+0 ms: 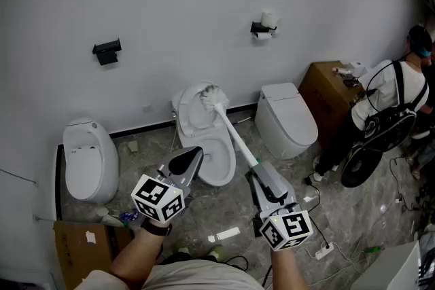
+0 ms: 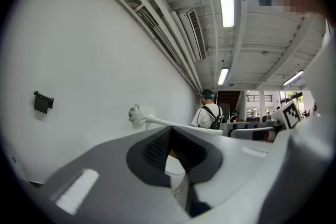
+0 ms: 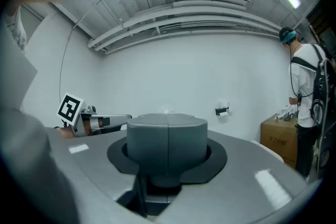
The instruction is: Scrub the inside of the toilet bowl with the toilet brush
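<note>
Grips the long white plastic toilet brush [image 1: 230, 127] by its handle end in the right tool [image 1: 262, 174], jaws clenched on it. Holds the bristle head up out of the open white ceramic toilet bowl [image 1: 219, 180], in front of its raised lid [image 1: 189, 109]. Hovers the left tool [image 1: 187, 161] over the bowl's left rim, jaws released, grasping nothing.

left gripper [image 2: 170, 153] jaws apart; toilet brush [image 2: 137, 115] head up near white wall [image 2: 79, 50]; person [image 2: 210, 115] standing beyond
</note>
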